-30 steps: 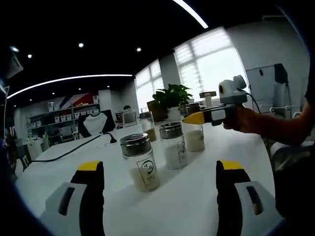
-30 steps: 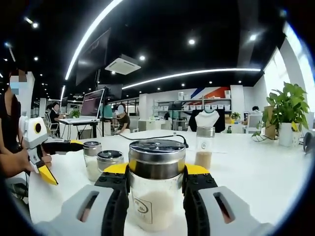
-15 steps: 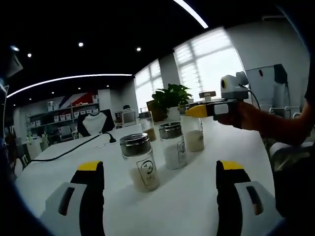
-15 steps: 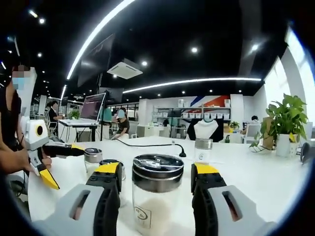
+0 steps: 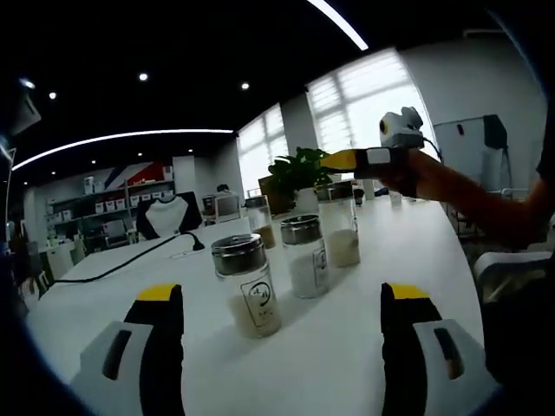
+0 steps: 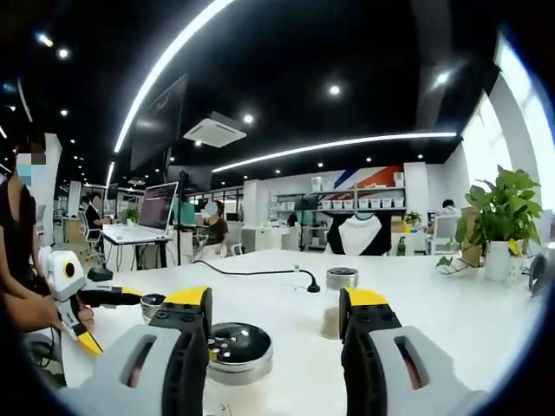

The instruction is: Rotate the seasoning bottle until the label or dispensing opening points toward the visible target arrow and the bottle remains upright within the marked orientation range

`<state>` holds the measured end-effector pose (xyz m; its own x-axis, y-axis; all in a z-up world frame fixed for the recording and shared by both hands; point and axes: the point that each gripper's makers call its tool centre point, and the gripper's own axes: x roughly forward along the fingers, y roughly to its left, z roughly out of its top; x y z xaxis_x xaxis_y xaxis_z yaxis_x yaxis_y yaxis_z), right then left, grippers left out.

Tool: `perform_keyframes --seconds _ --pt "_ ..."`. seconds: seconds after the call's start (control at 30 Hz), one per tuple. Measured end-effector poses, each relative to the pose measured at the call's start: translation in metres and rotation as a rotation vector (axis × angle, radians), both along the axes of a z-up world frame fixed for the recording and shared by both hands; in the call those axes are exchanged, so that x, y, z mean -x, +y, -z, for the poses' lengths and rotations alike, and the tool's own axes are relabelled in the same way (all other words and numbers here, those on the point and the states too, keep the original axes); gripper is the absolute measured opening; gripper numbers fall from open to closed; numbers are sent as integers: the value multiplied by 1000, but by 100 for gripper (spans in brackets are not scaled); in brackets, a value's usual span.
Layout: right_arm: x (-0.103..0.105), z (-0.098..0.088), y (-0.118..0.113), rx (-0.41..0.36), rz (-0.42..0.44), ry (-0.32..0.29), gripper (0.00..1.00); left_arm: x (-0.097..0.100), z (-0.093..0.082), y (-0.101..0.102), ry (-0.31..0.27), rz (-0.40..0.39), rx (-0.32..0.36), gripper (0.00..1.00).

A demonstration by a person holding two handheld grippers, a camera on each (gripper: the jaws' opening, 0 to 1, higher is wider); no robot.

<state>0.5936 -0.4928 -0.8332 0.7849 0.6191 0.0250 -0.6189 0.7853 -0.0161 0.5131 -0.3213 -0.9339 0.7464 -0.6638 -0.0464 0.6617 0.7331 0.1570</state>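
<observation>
Several glass seasoning bottles with steel lids and pale powder stand upright in a loose row on the white table (image 5: 347,347). The nearest bottle (image 5: 247,286) shows its label; behind it come a second bottle (image 5: 305,256) and a third bottle (image 5: 341,234). My left gripper (image 5: 282,293) is open, well short of the nearest bottle. My right gripper (image 5: 338,160), held by a hand, hovers above the third bottle. From the right gripper view, my right gripper (image 6: 276,299) is open above a perforated bottle lid (image 6: 238,347) without touching it. The left gripper (image 6: 108,316) appears at far left.
A fourth bottle (image 6: 336,299) stands farther back. A black cable (image 6: 260,271) runs across the table. A potted plant (image 6: 503,208) sits near the window side. A person's arm (image 5: 486,204) reaches in from the right. People sit at desks behind.
My right gripper has opened, let go of the bottle it was shut on, and risen above it; the bottle stays upright on the table. The left gripper has not moved.
</observation>
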Motion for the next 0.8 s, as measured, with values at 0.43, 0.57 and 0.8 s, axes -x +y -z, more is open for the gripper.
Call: perform_keyframes --seconds 0.43,0.57,0.8 --pt "-62 11 -16 62 55 15 56 1 2 -1 1 7 -10 100" --pt "-81 18 -13 87 67 -18 55 0 3 -1 4 7 -15 100" --pt "-114 34 -6 73 82 -10 54 0 4 -1 1 0 -26 100"
